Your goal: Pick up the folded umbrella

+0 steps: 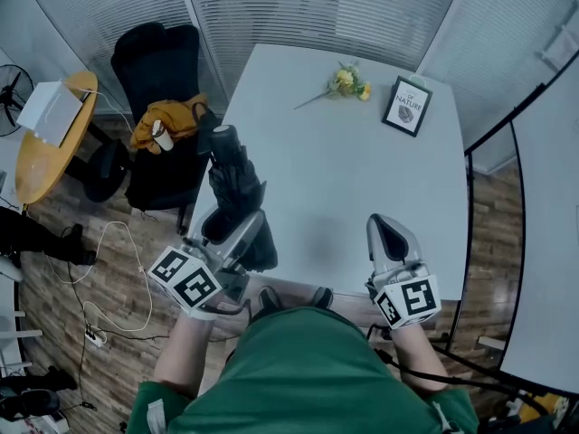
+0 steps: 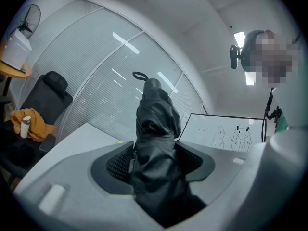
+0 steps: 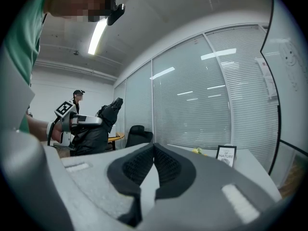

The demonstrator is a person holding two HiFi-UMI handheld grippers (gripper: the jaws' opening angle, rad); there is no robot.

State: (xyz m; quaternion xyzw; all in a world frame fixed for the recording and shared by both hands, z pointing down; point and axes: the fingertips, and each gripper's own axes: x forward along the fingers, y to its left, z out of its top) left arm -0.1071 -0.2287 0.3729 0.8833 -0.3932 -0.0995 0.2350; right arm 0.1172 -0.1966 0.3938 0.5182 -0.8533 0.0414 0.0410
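The folded umbrella (image 1: 233, 179) is black, with its strap loop at the far tip, and hangs in the air over the white table's (image 1: 344, 179) left edge. My left gripper (image 1: 237, 233) is shut on its lower part; in the left gripper view the umbrella (image 2: 154, 124) fills the gap between both pads and sticks up past them. My right gripper (image 1: 387, 233) hovers near the table's front edge, shut and holding nothing. In the right gripper view its pads (image 3: 166, 165) meet, and the umbrella (image 3: 96, 124) shows at left, held in the left gripper (image 3: 84, 121).
A framed print (image 1: 406, 106) and a small flower bunch (image 1: 347, 82) lie at the table's far end. Left of the table stand a black office chair (image 1: 158, 61) with an orange garment (image 1: 167, 118), and a round wooden table (image 1: 45, 152) bearing a white box (image 1: 50, 111). Cables cross the floor.
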